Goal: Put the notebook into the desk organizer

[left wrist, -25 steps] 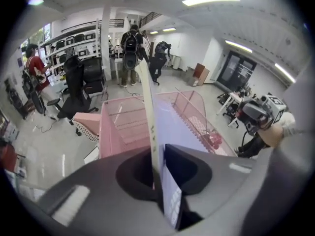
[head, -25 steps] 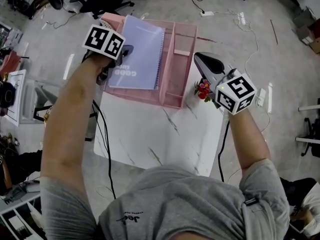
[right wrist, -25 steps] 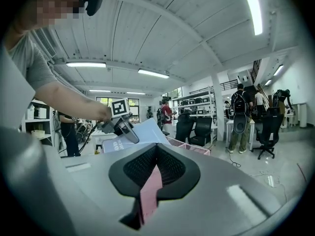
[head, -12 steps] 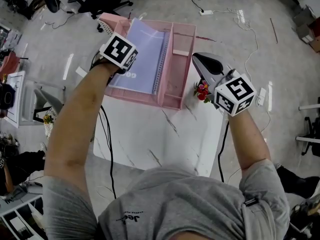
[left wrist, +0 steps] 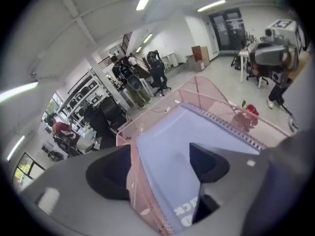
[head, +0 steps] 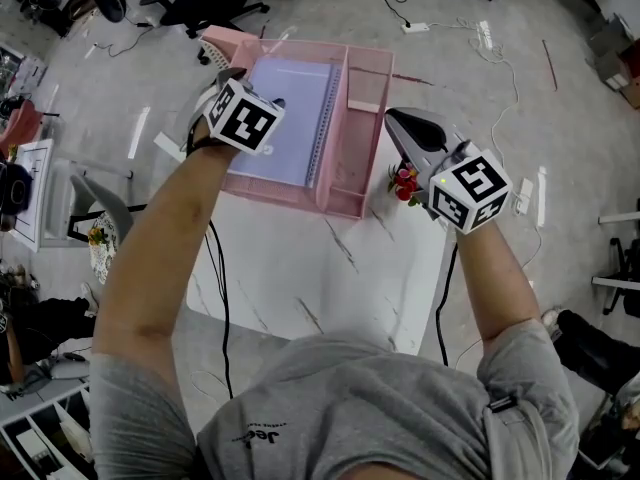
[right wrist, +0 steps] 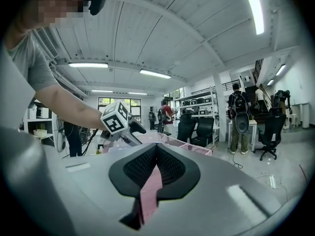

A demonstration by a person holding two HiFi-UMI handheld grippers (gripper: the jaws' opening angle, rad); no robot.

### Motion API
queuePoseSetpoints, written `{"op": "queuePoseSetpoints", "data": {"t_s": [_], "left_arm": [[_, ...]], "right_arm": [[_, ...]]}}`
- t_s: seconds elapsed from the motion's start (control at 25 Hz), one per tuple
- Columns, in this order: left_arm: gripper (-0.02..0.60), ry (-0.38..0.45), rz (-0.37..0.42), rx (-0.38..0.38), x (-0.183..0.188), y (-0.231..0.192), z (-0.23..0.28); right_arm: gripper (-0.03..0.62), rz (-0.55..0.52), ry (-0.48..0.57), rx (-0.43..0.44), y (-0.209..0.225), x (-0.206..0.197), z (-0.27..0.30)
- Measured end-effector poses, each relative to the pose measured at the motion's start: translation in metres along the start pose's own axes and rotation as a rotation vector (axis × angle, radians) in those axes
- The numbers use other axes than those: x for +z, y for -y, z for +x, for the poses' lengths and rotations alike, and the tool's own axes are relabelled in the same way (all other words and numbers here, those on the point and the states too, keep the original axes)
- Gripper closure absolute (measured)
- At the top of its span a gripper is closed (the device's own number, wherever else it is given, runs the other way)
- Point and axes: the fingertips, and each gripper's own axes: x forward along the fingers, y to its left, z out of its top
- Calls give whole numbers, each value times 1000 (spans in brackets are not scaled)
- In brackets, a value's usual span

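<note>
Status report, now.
Left tongs opening around notebook edge. Right tongs shut on desk organizer wall. Notebook lies inside big compartment. Red flower sits outside.

My notebook has a pale lavender cover with white lettering, and a silvery spiral runs along its 3 o'clock edge in the head view. The desk organizer is pink wire mesh. The table is white marble with thin dark veins. A red flower shows at the organizer's 4 o'clock. My left gripper, jaws opening with lavender cover and pink mesh between them, is grey with black pads. My right gripper is the same grey and black, with pink mesh pinched between its pads. Their marker cubes are white with black squares. My shirt is grey.
</note>
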Motion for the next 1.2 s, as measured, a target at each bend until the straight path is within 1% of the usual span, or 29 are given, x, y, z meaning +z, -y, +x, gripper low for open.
{"op": "queuePoseSetpoints", "data": {"t_s": [0.08, 0.16, 0.24, 0.52, 0.64, 0.76, 0.88, 1.0, 1.12, 1.2], "left_arm": [[156, 49, -57, -29, 7, 2, -9], [156, 116, -133, -56, 13, 3, -19], [158, 178, -189, -63, 15, 0, -29], [158, 348, -332, -62, 14, -3, -81], [158, 396, -381, -62, 4, -2, -110], [158, 444, -438, -53, -17, -8, -146], [164, 495, -487, -22, -44, -13, -187], [192, 528, -520, 21, -77, -16, -229], [226, 550, -564, 60, -117, -16, -274], [267, 565, -589, 98, -146, -15, -306]], "right_arm": [[591, -3, 3, 3, -1, 2, 0], [591, -6, 8, 7, -3, 5, -1], [591, -9, 15, 15, -7, 10, -1], [591, -37, 34, 58, -34, 22, 7], [591, -35, 39, 76, -49, 26, 12], [591, -38, 38, 106, -75, 30, 25], [591, -48, 36, 154, -110, 36, 38], [591, -59, 39, 208, -150, 45, 50], [591, -71, 44, 267, -196, 55, 62], [591, -76, 50, 313, -230, 62, 70]]}}
